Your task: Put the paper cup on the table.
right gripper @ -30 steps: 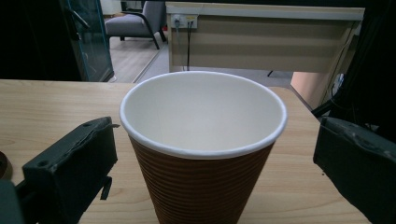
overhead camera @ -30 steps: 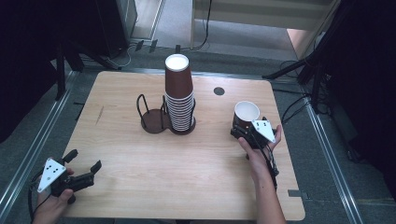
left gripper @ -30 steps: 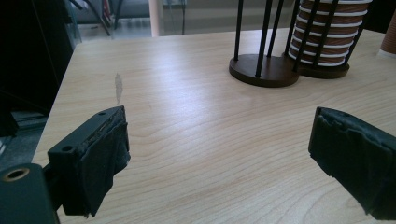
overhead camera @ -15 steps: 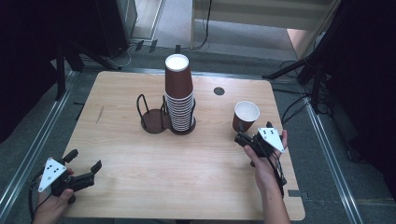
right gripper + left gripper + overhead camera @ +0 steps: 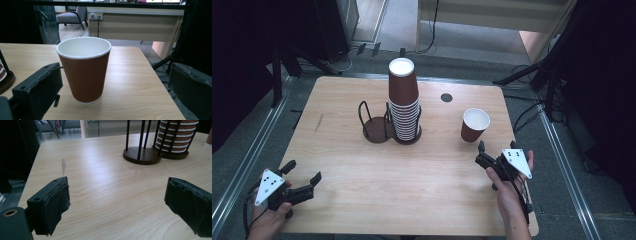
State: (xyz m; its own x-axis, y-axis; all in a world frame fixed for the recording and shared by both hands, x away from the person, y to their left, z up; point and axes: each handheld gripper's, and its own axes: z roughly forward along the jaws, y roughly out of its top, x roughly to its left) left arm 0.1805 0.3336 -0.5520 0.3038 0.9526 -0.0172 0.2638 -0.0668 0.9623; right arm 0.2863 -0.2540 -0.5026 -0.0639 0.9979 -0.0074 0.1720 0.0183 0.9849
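A brown ribbed paper cup point(image 5: 474, 125) stands upright on the right part of the wooden table point(image 5: 412, 185). My right gripper point(image 5: 496, 146) is open just short of it, toward the near edge, with both jaws clear of it. The right gripper view has the cup point(image 5: 83, 72) ahead of the spread jaws of the right gripper point(image 5: 117, 87). At the near left corner my left gripper point(image 5: 304, 171) is open; its jaws have just been closing slightly with nothing between them. The left gripper point(image 5: 117, 195) points across bare table.
A tall stack of brown cups point(image 5: 403, 100) sits upside down in a black wire holder at mid-table, with an empty wire holder point(image 5: 374, 125) on its left. Both show in the left gripper view, the stack point(image 5: 175, 137) and the empty holder point(image 5: 141, 155). A small black hole point(image 5: 446, 97) lies behind.
My right gripper has drawn back from the cup toward the near edge, leaving the cup standing on the table. The left hand has stayed where it was.
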